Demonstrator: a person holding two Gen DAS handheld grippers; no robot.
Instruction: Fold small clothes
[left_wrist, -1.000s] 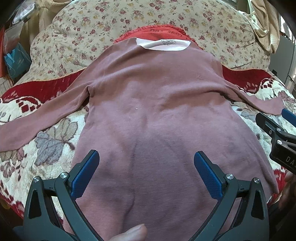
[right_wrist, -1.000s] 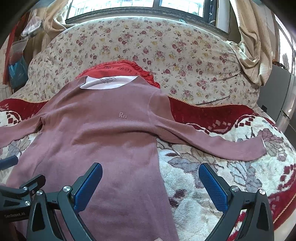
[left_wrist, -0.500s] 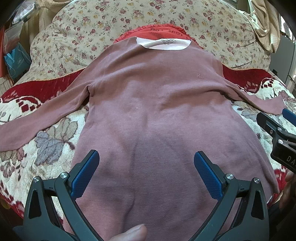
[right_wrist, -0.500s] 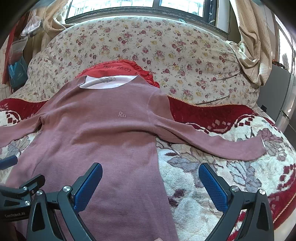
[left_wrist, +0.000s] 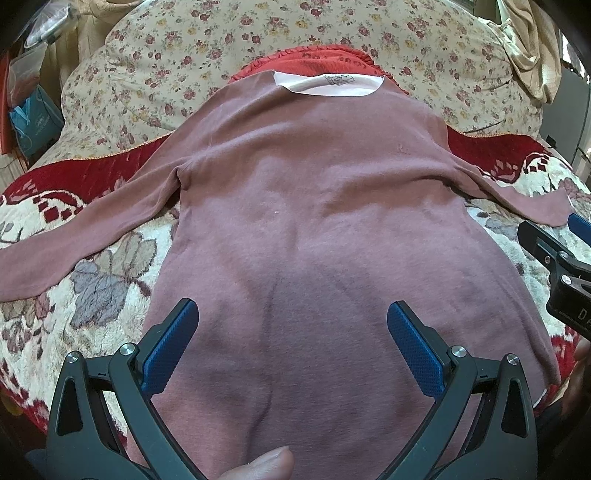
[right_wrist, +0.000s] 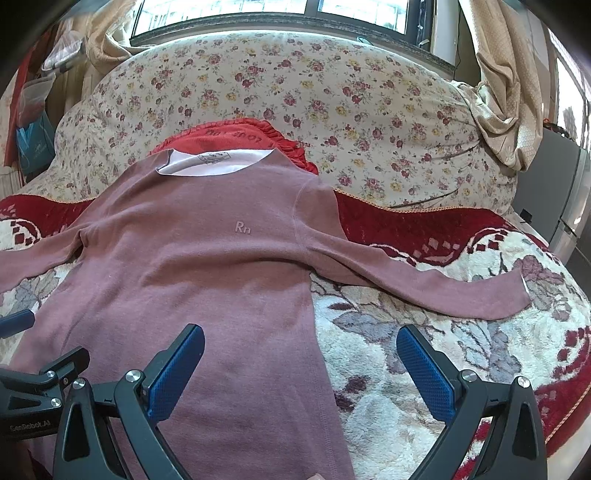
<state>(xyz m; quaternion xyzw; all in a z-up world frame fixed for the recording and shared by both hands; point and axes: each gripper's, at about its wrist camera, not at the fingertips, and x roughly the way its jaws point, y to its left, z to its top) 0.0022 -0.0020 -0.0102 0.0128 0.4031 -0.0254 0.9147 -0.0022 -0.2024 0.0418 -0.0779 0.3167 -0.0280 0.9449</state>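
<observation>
Your dusty-pink long-sleeved knit top (left_wrist: 314, 229) lies face up and flat on the plush red-and-cream floral blanket (right_wrist: 424, 354), both sleeves spread wide, its white-lined neckline at 12 o'clock resting over a red ruffled garment (right_wrist: 236, 134). Your left gripper (left_wrist: 291, 347) hangs above the top's lower body, blue-padded fingers (left_wrist: 170, 343) spread wide and holding nothing. Your right gripper (right_wrist: 301, 369) straddles the top's side seam toward 3 o'clock, its fingers likewise wide apart and empty, one over fabric, one over blanket. A cream rose-print cushion (right_wrist: 332, 96) rises behind. At 9 o'clock, a clear plastic bag (left_wrist: 35, 107) holds something blue, too unclear to name.
</observation>
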